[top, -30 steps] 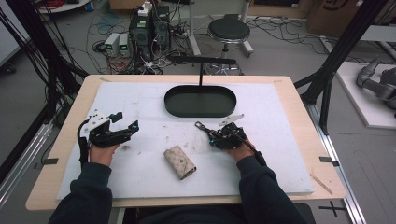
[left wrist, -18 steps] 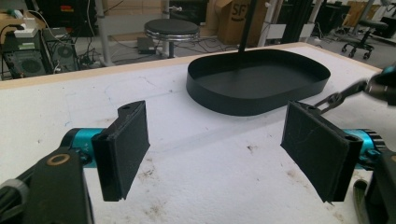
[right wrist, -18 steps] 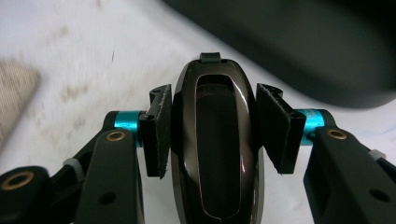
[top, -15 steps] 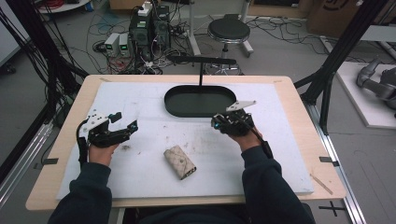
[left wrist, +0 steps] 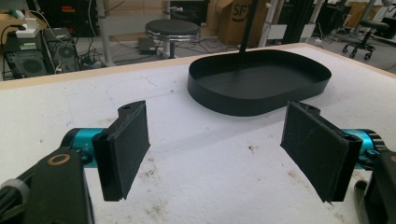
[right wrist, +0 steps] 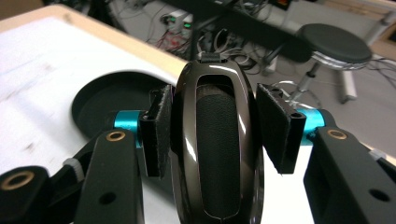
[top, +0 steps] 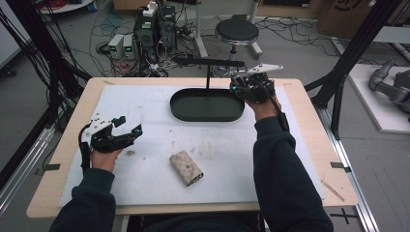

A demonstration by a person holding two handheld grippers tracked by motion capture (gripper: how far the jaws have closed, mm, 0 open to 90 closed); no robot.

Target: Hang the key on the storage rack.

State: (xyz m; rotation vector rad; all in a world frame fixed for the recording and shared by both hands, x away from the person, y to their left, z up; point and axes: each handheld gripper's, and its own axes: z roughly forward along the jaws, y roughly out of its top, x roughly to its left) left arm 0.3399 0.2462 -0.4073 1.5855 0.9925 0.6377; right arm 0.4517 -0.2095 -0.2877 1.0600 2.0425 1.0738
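right gripper [right wrist: 212, 135] jaws pinch a glossy dark brown oval key fob [right wrist: 217, 140], held above the right end of the black oval metal tray [top: 207, 107]. looks like the carry step; next it probably needs lowering in. left gripper [left wrist: 224, 154] sits spread, empty.

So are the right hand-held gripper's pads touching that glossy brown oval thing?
Touching. In the right gripper view, both pads press against the sides of the glossy brown oval object, which the right hand-held gripper holds upright.
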